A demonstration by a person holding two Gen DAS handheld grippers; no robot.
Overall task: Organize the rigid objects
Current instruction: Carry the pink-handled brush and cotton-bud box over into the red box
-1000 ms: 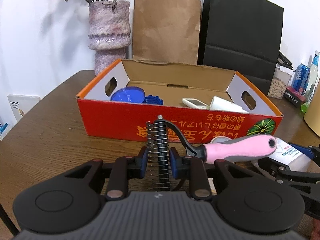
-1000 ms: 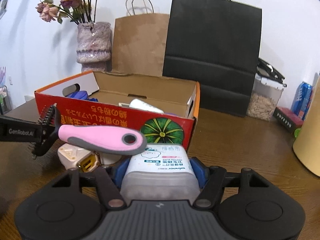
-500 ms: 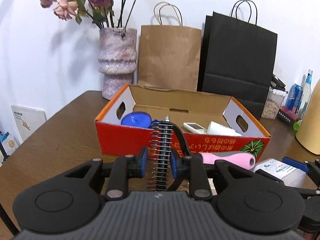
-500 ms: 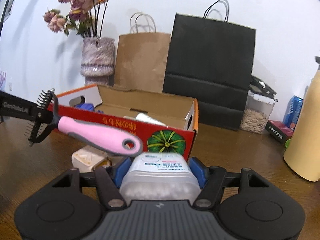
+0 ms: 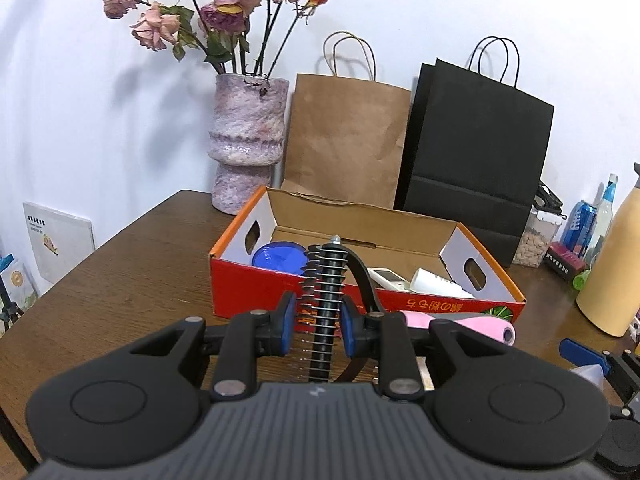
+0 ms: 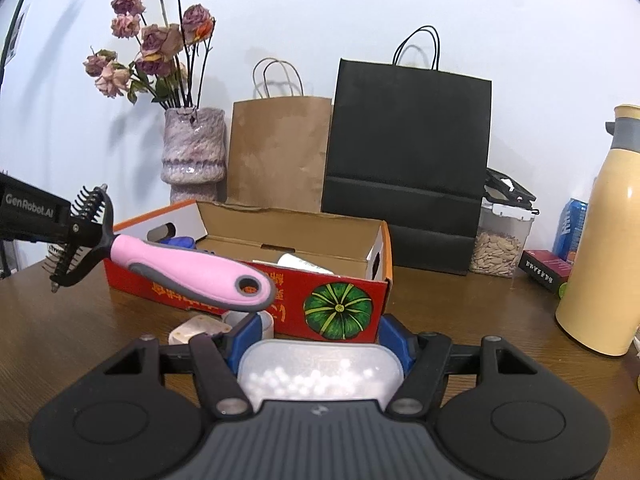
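A wooden table carries the clutter; at its far left stands a mottled pink vase of dried roses, against a white wall; right of the vase a brown paper bag leans upright, its handles up; a black paper bag stands just right of it, overlapping its edge; further right sits a clear jar of seeds, then a dark red box and a blue can; at the near right stands a tall cream flask with a grey collar; off the table's left edge a white card leans by the wall.
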